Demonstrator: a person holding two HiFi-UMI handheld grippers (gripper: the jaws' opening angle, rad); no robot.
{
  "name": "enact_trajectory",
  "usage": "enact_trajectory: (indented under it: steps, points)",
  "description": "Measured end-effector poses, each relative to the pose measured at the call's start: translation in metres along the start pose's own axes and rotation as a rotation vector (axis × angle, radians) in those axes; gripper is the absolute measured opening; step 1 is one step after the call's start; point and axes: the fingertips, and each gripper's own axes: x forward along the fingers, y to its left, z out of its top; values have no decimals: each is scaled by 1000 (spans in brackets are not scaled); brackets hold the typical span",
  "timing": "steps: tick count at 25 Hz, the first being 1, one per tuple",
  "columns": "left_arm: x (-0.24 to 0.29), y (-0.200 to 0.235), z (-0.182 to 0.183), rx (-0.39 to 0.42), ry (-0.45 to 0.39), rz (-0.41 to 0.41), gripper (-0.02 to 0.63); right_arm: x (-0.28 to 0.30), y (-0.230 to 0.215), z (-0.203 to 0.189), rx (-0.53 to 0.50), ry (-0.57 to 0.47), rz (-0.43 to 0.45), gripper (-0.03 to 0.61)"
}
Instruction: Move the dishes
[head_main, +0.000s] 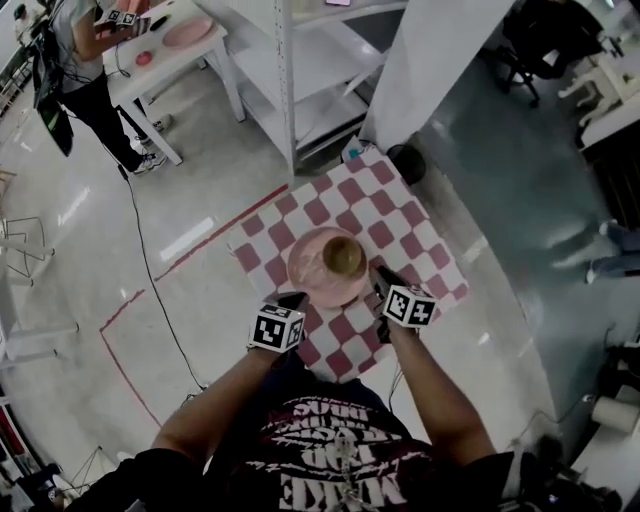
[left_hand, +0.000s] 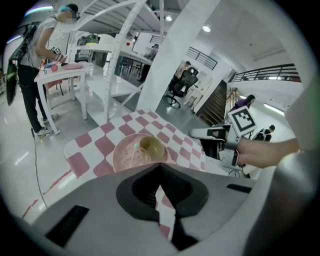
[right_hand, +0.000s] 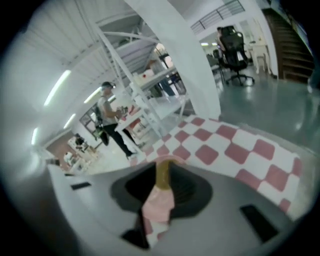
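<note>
A pink plate (head_main: 312, 272) lies near the middle of the red-and-white checked table (head_main: 400, 215), with a yellow-green bowl (head_main: 344, 256) standing on its right part. My left gripper (head_main: 293, 299) hovers just off the plate's near edge, shut with nothing in it. My right gripper (head_main: 381, 275) hangs to the right of the bowl, apart from it; its jaws stand open and hold nothing. In the left gripper view the plate (left_hand: 127, 152) and bowl (left_hand: 151, 147) sit beyond the left gripper (left_hand: 160, 167). In the right gripper view the bowl (right_hand: 162, 175) and plate (right_hand: 159, 206) show, blurred, through the right gripper's (right_hand: 162, 167) gap.
A white shelf rack (head_main: 300, 90) stands behind the table next to a white pillar (head_main: 430, 60). At the far left a person (head_main: 75, 70) works at another table (head_main: 170, 55) with pink dishes. A cable (head_main: 150, 270) and red tape lines run over the floor.
</note>
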Motion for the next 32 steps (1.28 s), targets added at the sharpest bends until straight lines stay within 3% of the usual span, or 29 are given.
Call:
enact_trajectory:
  steps: [3,8,12,19,24,32]
  points:
    - [-13,-25,22,48,-94,-13,28,-57,26,13,-137,-135,42,46]
    - [-59,-79,79,196,-327,-50,28,-143,77,33,-304,-326,129,35]
    - [-102,-128,105,293,-502,-72,28,-193,99,45,-378,-417,156,35]
    - [-144,-159,129,312,-709,-41,28,-231,130,73,-537,-532,168,34]
    - [-150,-177,127,344,-734,-42,28,-244,142,76,-608,-558,186,34]
    - [-151,-170,124,379,-715,-43,28,-246,166,81,-607,-557,225,34]
